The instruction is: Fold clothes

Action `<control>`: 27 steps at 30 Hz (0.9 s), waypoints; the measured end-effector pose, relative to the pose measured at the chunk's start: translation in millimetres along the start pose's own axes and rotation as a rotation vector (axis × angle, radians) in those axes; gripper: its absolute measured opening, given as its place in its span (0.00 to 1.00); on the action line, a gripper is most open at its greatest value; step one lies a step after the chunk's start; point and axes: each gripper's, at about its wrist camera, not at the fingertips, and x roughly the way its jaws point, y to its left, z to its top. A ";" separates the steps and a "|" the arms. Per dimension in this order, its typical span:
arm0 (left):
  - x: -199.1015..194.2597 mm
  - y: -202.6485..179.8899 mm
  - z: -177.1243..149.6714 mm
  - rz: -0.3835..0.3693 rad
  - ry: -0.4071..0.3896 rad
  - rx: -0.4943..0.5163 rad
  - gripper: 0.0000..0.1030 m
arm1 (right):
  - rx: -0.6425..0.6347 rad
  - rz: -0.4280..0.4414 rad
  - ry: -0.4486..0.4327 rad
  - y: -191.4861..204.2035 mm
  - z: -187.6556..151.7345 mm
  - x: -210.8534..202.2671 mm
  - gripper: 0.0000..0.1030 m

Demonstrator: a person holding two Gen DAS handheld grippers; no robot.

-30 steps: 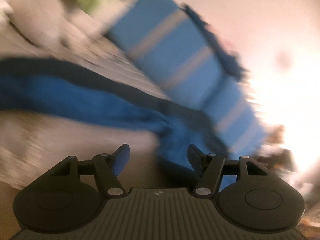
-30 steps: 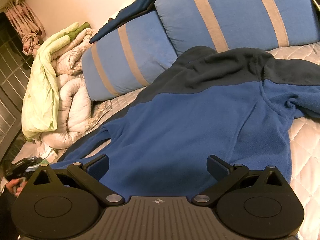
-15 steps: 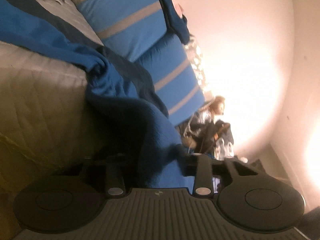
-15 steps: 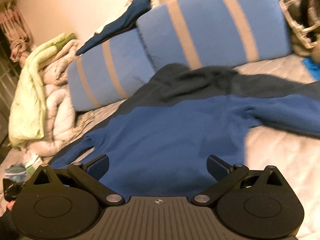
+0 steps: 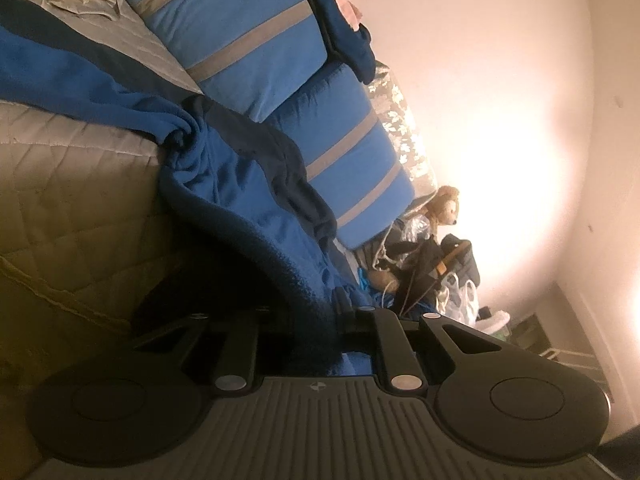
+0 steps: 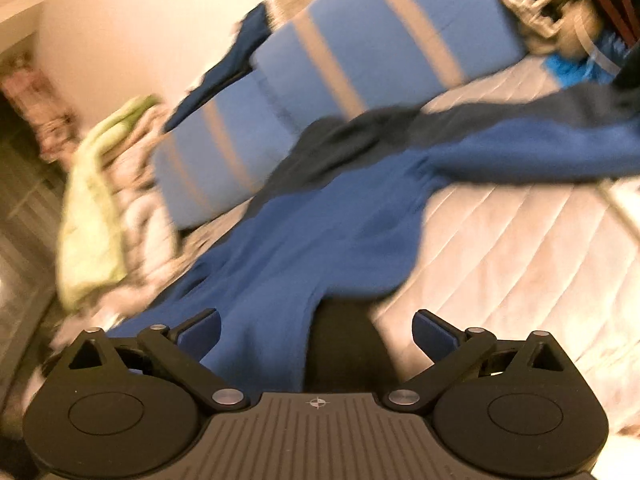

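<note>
Quilted bed carries my blue fleece spread below striped pillows; left gripper pinches its sleeve end, right gripper gapes empty over the hem, so I'd draw the sleeve inward flat.

A quilted beige bed is carrying two blue striped pillows against a pale wall, where warm light is glaring; a teddy bear is sitting among clutter beside it.

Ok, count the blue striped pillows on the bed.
2. The near pillow lies by the teddy bear; the far pillow lies beside it, under a navy garment. Others may be hidden.
</note>
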 end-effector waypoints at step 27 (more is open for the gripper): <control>-33.8 -13.0 -46.5 0.169 0.002 -0.041 0.15 | 0.020 -0.082 -0.078 40.8 -31.9 -85.7 0.07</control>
